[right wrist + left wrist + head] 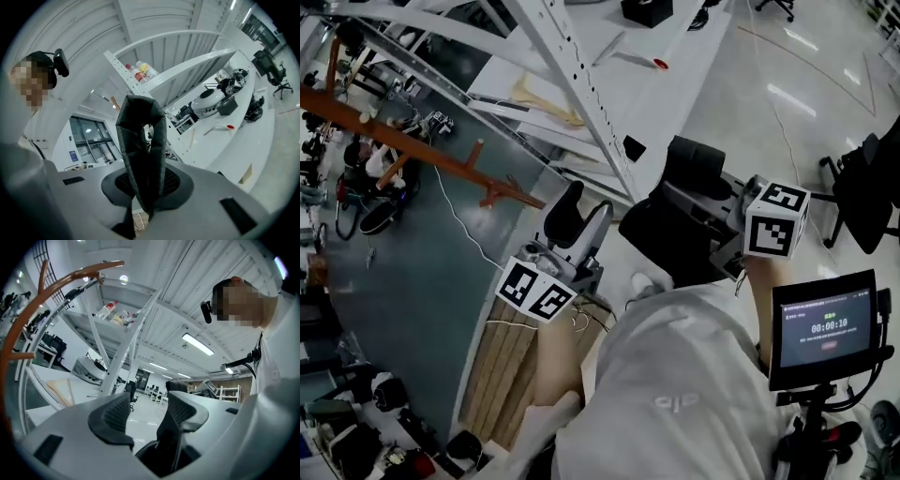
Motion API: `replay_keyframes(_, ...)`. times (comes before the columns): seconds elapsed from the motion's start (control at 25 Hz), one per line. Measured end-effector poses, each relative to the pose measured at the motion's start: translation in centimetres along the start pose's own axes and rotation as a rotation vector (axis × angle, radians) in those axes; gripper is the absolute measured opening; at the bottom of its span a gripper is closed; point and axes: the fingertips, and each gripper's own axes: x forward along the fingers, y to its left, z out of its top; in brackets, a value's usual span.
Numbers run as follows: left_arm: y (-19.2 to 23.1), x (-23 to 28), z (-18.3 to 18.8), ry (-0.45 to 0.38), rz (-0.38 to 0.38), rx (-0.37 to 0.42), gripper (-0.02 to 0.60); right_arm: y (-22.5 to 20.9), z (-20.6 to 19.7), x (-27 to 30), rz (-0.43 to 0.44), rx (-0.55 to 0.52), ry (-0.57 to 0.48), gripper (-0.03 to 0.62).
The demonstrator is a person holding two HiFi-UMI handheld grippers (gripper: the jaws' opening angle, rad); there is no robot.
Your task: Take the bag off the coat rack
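In the right claw (146,183), dark bag strap (131,149), looped upright

A long white counter (680,103) carries a black box (647,11), a small red-tipped object (661,64) near that box and a flat beige sheet (546,101) well left of it.

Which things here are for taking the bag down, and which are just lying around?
For the job: bag, its strap pinched in the right gripper; coat rack; left gripper, open and empty.
Just lying around: bottles; office chair; white table.
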Motion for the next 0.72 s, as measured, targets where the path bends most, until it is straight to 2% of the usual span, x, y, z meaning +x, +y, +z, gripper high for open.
replay_keyframes(0.12,-0.9,2.8,-1.7,0.047,-0.052,0.019,0.253,-2.2,-0.3,-3.2,-0.077,0.014,-0.038,0.062)
replay_keyframes(0.4,-3.6,7.7,-3.1,0.071,-0.176,-0.036,0.253,-5.6,0.4,-8.9,-0.208,0.010,-0.118,0.061)
replay_keyframes(0.72,-4.4,11.1,-4.4,0.110,-0.266,-0.087,0.253,-7.8,2.1,-11.8,-0.295,0.016,-0.194,0.061)
